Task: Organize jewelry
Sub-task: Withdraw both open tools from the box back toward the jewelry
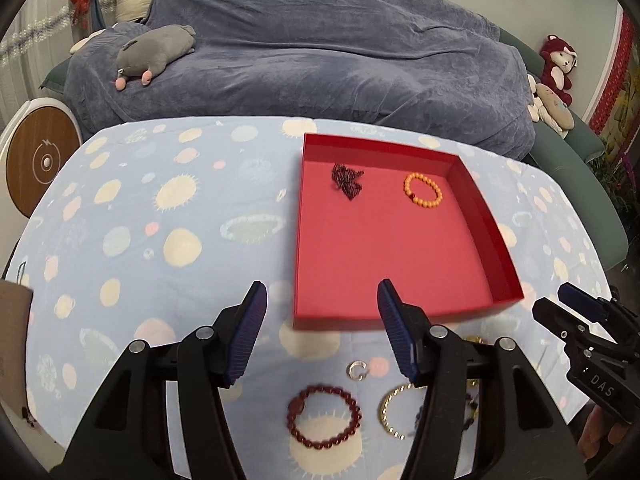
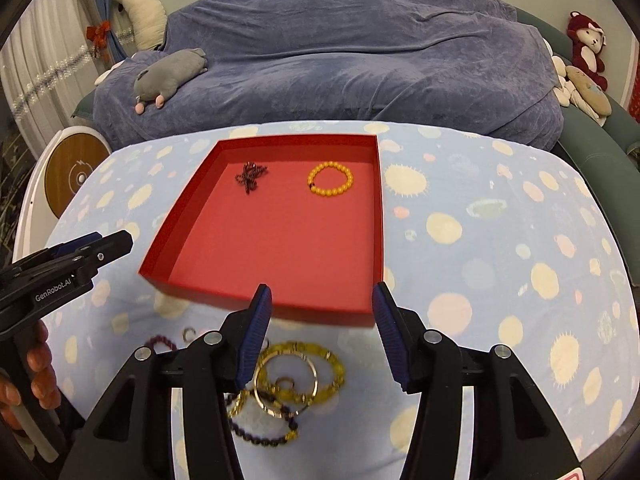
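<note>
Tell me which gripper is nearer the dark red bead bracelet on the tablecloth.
Left. The left gripper hangs open almost directly over the dark red bead bracelet. The right gripper hangs open farther right, over the pile of yellow and gold bangles.

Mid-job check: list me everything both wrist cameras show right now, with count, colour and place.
red tray: 1, red, on the table, open
dark chain: 1, dark purple-black, bunched at the tray's far end
orange bead bracelet: 1, orange, in the tray beside the chain
dark red bead bracelet: 1, maroon, on the cloth before the tray
small silver ring: 1, silver, on the cloth near the tray's front edge
jewelry pile: several, yellow beads, gold hoops, dark beads, overlapping on the cloth
tablecloth: 1, light blue with planets
blue-covered sofa: 1, behind the table
grey plush: 1, on the sofa
left gripper: black, blue pads, open
right gripper: same, open
</note>
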Demonstrator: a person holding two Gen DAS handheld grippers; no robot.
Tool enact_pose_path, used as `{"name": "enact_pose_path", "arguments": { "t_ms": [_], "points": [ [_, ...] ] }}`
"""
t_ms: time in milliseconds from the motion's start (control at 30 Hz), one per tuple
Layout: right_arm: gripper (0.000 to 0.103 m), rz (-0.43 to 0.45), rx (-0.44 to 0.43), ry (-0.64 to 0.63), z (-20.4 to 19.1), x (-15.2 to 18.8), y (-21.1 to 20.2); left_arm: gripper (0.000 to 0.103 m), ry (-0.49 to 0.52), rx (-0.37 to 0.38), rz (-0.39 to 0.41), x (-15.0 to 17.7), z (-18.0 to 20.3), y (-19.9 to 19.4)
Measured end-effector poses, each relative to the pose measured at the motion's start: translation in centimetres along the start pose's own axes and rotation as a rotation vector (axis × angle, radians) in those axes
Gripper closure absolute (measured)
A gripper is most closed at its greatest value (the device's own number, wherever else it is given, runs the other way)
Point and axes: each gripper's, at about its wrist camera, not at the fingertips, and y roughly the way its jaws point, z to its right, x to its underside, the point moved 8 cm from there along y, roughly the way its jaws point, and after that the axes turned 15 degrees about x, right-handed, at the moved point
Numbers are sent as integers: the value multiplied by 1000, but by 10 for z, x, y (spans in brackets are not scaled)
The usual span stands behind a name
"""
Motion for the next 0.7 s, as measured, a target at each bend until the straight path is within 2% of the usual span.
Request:
{"name": "enact_pose_path", "arguments": {
  "t_ms": [167,233,367,533,700],
  "points": [
    [52,-52,4,-4,-2,55,-7,48,-19,-17,-48,56,-3,-5],
    [52,-75,6,-6,-2,72,-7,41,-22,-25,-62,75,-3,-5],
    [52,-109,6,13,-1,98,-7,40,-15,-26,-89,103,4,-4],
    [52,-140,9,26,2,114,-2,40,9,-33,-106,123,13,1],
    [52,-146,7,26,-1,117,0,40,-21,-53,-109,131,1,2]
  ]
}}
